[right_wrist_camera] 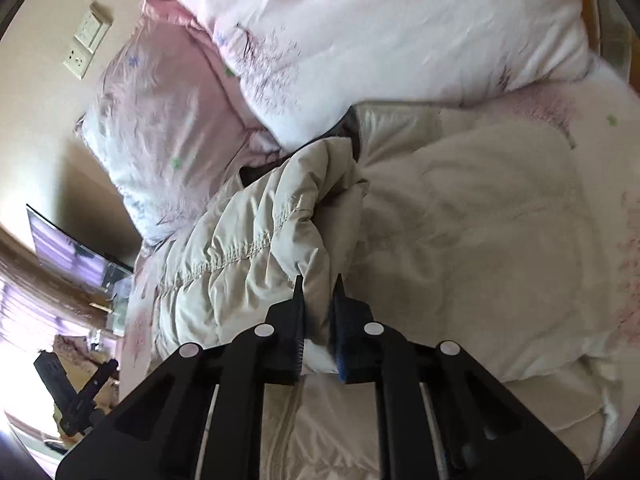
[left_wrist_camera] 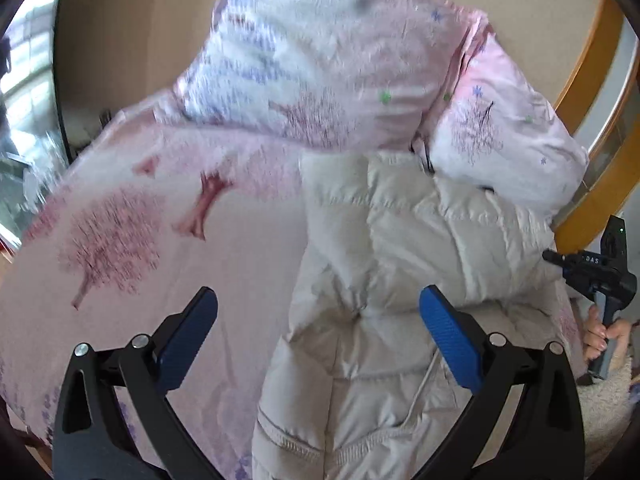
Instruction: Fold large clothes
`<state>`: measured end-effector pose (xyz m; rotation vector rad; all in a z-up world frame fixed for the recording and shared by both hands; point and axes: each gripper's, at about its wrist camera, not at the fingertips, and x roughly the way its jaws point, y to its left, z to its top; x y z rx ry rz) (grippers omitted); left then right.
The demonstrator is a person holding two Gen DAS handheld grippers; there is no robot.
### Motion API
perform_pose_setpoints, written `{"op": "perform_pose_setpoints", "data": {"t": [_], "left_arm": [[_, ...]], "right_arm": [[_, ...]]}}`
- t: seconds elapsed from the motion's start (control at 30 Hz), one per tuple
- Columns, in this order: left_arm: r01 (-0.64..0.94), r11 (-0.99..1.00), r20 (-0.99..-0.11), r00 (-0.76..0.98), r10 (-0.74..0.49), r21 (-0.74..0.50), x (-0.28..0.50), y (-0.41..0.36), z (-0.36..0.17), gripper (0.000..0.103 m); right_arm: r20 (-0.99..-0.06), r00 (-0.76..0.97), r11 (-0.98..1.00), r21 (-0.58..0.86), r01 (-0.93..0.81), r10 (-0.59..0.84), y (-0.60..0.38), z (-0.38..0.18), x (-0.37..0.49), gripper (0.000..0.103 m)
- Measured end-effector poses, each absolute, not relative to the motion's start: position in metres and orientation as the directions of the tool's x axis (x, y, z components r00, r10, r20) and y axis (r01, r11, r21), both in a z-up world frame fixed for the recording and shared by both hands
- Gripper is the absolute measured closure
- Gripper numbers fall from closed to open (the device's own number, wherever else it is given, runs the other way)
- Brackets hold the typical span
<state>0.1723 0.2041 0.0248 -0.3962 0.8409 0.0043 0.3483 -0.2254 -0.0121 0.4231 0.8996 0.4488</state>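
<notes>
In the left wrist view, the left gripper (left_wrist_camera: 318, 312) stands wide, its blue pads (left_wrist_camera: 448, 336) apart with nothing pressed between them; it hangs over a cream quilted down jacket (left_wrist_camera: 400, 260) spread on a bed sheet printed with pink trees (left_wrist_camera: 120, 240). The jacket's long axis runs away from this gripper, from the stitched hem close under the jaws up to the end tucked against a tree-print pillow (left_wrist_camera: 508, 136) at the head of the bed. The jacket lies mostly under the right-hand pad, the bare sheet under the other. Beyond the jacket's far edge, the person's hand (left_wrist_camera: 600, 336) holds the handle of the right gripper (left_wrist_camera: 560, 261), beside a wooden bed frame (left_wrist_camera: 592, 80). In the right wrist view, the right gripper (right_wrist_camera: 319, 286) is drawn narrow, its pointed tips nearly together and seemingly pinching a raised ridge of the jacket (right_wrist_camera: 248, 256) where one side lies doubled over the body; white fabric shows between the jaws, though the blur leaves the bite slightly uncertain. From the jacket, pillows (right_wrist_camera: 380, 40) lie straight ahead and a wall socket (right_wrist_camera: 78, 58) up and off to one side. Judging by this, the right hand has the fold edge, and the free left hand, sitting over the hem, is the nearer one to take the lower end.
</notes>
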Motion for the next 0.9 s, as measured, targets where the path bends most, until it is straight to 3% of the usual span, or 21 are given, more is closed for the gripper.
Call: {"op": "perform_pose_setpoints", "data": {"t": [0.1,0.3,0.5,0.67,0.9], "left_arm": [[-0.163,0.916,-0.736,0.654,-0.178,-0.366,0.175,0.206,0.013,0.002],[-0.118,0.953,-0.710,0.693,-0.123,-0.280,0.167,0.193,0.015,0.002],[-0.116,0.958,-0.734,0.669,-0.119,-0.262,0.164,0.194,0.013,0.002],[-0.096,0.951,-0.725,0.670,-0.156,-0.294,0.147,0.203,0.010,0.002],[-0.062,0.919,-0.706,0.661,-0.255,-0.389,0.114,0.218,-0.002,0.002]], "right_arm": [[-0.696,0.503,0.845,0.512,-0.152,0.512,-0.226,-0.029,0.355,0.091],[-0.751,0.460,0.869,0.484,-0.104,0.474,-0.227,-0.045,0.361,0.091],[-0.795,0.401,0.881,0.466,-0.075,0.455,-0.229,-0.062,0.372,0.083],[-0.740,0.429,0.838,0.540,-0.082,0.518,-0.260,-0.045,0.348,0.035],[-0.656,0.506,0.794,0.600,-0.102,0.560,-0.343,-0.030,0.285,0.024]]}}
